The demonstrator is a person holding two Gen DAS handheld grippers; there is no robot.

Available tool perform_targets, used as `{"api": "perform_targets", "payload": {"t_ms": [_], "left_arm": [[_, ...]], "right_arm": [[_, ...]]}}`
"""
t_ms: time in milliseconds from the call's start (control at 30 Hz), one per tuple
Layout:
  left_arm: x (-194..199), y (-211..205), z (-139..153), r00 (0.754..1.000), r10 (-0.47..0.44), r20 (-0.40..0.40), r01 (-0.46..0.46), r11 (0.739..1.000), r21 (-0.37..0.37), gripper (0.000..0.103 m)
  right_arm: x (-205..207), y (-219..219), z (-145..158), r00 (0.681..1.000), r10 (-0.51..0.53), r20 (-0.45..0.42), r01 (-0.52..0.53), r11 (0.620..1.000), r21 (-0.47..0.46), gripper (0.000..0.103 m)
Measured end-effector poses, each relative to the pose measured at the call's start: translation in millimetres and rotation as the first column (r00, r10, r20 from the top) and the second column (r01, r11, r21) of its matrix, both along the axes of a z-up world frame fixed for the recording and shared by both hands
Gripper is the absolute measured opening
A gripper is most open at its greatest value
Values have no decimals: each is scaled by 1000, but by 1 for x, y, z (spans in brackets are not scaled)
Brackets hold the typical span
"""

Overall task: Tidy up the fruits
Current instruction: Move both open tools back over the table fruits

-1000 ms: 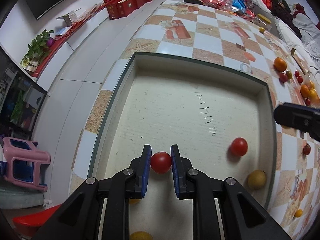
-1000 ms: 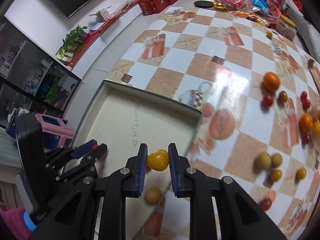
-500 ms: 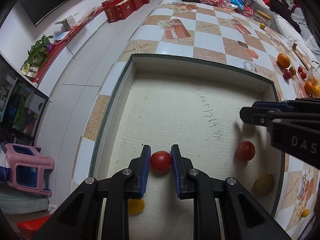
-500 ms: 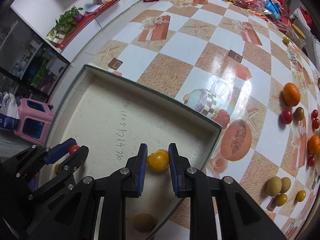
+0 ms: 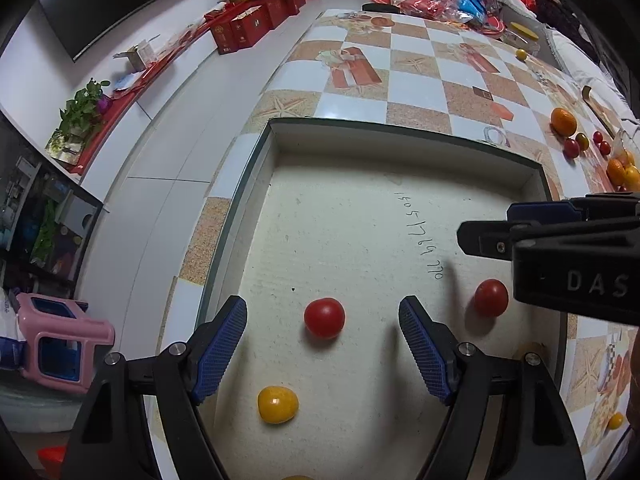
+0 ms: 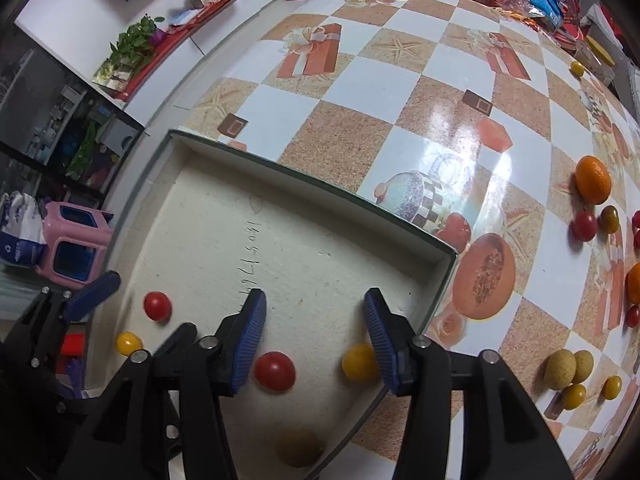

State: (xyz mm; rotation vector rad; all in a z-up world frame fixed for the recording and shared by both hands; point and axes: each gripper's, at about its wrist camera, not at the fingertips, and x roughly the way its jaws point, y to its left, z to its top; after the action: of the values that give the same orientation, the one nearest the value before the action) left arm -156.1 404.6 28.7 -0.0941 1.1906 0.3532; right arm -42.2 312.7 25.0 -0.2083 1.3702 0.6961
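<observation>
A shallow white box point(image 5: 400, 140) with a green rim lies on the checkered table; it also shows in the right wrist view point(image 6: 304, 176). My left gripper point(image 5: 323, 338) is open over the box floor, and a red tomato point(image 5: 324, 317) lies free between its fingers. A yellow fruit point(image 5: 277, 404) lies just below it. My right gripper point(image 6: 315, 334) is open inside the box near its right wall; a yellow fruit point(image 6: 358, 362) rests by its right finger and a red tomato point(image 6: 275, 371) by its left. The right gripper shows in the left wrist view point(image 5: 560, 248).
A brown round fruit point(image 6: 298, 448) lies in the box's near corner. Loose fruits lie on the table to the right: an orange point(image 6: 593, 179), small tomatoes point(image 6: 584, 225), tan and yellow fruits point(image 6: 568, 368). A pink stool point(image 5: 60, 344) stands on the floor at left.
Both grippers have opened. The left one let go of the red tomato and the right one let go of the yellow fruit; both fruits now lie on the box floor.
</observation>
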Motion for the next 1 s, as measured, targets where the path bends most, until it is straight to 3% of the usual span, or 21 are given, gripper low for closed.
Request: {"api": "perform_targets", "payload": {"t_ms": [33, 100, 300, 567, 1000], "left_arm": [[-1, -1, 1, 1000, -3, -1, 3, 1000, 2, 80], [-3, -3, 2, 1000, -8, -4, 8, 1000, 7, 80], [-5, -12, 12, 1000, -21, -3, 21, 1000, 2, 80], [-2, -48, 28, 995, -96, 12, 96, 995, -9, 80], [17, -132, 43, 963, -267, 26, 267, 963, -30, 80]], "right_arm": [[1, -2, 3, 1000, -2, -4, 2, 1000, 15, 67], [1, -5, 12, 1000, -9, -6, 9, 997, 71, 88], [5, -24, 36, 997, -77, 19, 74, 989, 126, 89], [-1, -85, 57, 980, -198, 36, 192, 973, 129, 89], [-34, -223, 42, 928, -372, 30, 372, 928, 10, 89]]}}
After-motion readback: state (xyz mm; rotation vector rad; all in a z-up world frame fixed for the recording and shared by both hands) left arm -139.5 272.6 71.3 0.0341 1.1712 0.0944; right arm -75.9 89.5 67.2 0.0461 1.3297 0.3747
